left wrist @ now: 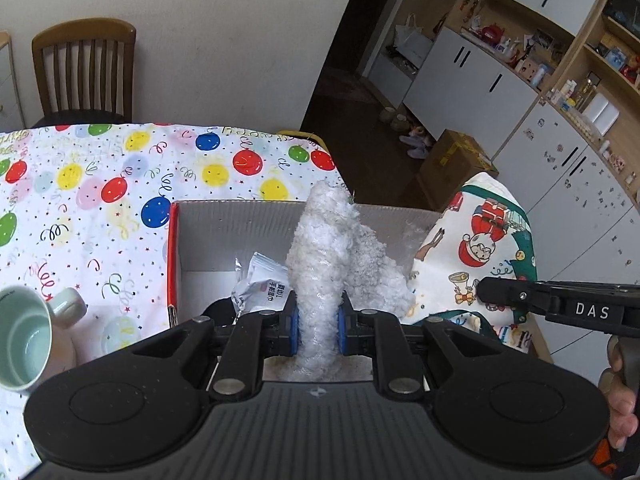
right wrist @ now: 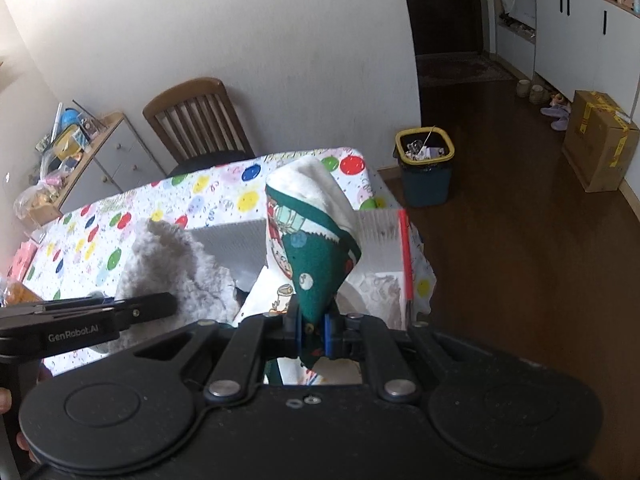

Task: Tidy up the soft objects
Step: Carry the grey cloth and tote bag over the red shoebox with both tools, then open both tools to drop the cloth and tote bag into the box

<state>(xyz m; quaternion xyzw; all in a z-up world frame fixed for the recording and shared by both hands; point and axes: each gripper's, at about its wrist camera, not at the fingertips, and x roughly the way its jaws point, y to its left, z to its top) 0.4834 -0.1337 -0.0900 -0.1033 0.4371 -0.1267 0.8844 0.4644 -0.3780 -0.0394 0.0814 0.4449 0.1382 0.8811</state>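
**Two soft cloths, one in each of my tongs, above the box**

My left gripper (left wrist: 318,322) is clenched on one fluffy white cloth (left wrist: 328,256), its blue pads pressing the bunched fabric from both sides; the cloth stands up from the jaws and flops toward 2 o'clock over the open box (left wrist: 224,228). My right gripper (right wrist: 311,330) is clamped on one Christmas-print cloth (right wrist: 316,248), green-edged with Santa figures, which rises in a cone toward 12 o'clock. In the left wrist view that printed cloth hangs at 3 o'clock from the white one, just beside it.

I count two cloths, one box, one foil packet (left wrist: 260,284) lying inside the box at 9 o'clock from the white cloth, and one pale green mug (left wrist: 28,336) on its side, well apart at 9 o'clock.

The box, white-walled with a red edge, sits on a table under a balloon-print tablecloth (left wrist: 100,184). One wooden chair (right wrist: 200,120) stands at the far side at 11 o'clock against a white wall. One yellow-rimmed bin (right wrist: 426,168) sits on the dark wood floor at 1 o'clock, one cardboard carton (right wrist: 600,144) farther at 2 o'clock, beside white cabinets (left wrist: 472,76) with open shelves.
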